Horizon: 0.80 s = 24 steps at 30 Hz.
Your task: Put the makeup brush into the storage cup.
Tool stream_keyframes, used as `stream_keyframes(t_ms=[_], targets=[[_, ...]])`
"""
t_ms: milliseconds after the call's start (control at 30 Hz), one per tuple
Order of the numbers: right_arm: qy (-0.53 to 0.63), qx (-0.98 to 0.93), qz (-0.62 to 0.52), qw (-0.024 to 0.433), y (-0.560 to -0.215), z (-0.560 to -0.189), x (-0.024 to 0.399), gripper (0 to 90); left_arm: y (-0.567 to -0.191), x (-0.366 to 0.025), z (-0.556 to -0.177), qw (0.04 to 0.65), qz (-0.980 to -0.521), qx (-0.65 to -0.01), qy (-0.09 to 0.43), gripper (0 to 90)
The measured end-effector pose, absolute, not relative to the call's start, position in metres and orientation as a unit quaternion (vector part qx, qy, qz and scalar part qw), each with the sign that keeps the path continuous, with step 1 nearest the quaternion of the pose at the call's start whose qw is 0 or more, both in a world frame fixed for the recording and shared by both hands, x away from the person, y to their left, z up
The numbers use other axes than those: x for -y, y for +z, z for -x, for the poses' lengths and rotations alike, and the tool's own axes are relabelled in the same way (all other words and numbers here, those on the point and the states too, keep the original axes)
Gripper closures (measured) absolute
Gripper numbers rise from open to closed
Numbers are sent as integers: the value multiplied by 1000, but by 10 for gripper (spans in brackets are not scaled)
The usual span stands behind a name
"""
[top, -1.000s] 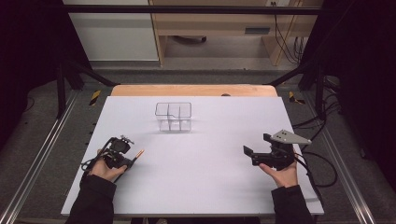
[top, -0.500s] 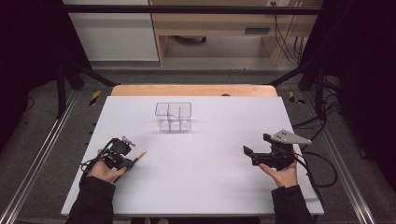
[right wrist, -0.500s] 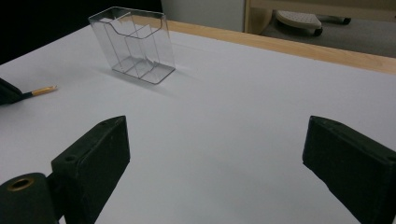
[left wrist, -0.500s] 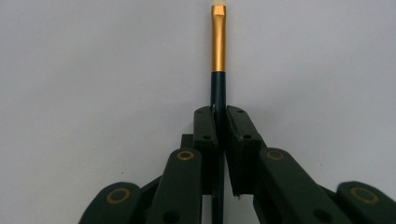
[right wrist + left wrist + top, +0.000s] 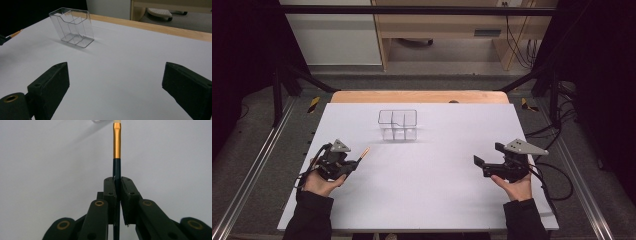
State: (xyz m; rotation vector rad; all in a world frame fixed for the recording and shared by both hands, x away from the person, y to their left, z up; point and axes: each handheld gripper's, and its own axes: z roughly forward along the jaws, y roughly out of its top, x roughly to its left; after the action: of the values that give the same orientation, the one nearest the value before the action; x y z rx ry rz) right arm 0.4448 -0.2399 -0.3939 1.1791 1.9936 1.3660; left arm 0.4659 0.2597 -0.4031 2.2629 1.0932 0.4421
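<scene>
Overhead forward-down view; two low close views across table (image 5: pixel 437 190).

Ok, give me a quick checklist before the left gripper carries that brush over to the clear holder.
1. Grip on the brush: ok. The left gripper has its jaws shut on the dark handle, with the gold ferrule sticking out ahead.
2. Brush straight in the jaws: ok. In the left gripper view it runs in line with them.
3. Clear holder upright: ok. It stands on the white table, open at the top.
4. Holder compartments free: ok. Nothing shows inside in the right gripper view.
5. Path to the holder: ok. Bare tabletop lies between.
6. Right gripper out of the way: ok. Jaws open, off to the side.
</scene>
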Motion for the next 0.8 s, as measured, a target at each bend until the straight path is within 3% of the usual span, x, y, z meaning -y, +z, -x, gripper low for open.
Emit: stream_keyframes(t_ms=[300,800], targets=[[495,-723,-427,223,-395,-445,238,76,-398,-261,-456,357,-812,-411,211,825],[503,-722,-422,219,-393,-444,233,77,-401,-248,-443,413,-776,-410,242,825]])
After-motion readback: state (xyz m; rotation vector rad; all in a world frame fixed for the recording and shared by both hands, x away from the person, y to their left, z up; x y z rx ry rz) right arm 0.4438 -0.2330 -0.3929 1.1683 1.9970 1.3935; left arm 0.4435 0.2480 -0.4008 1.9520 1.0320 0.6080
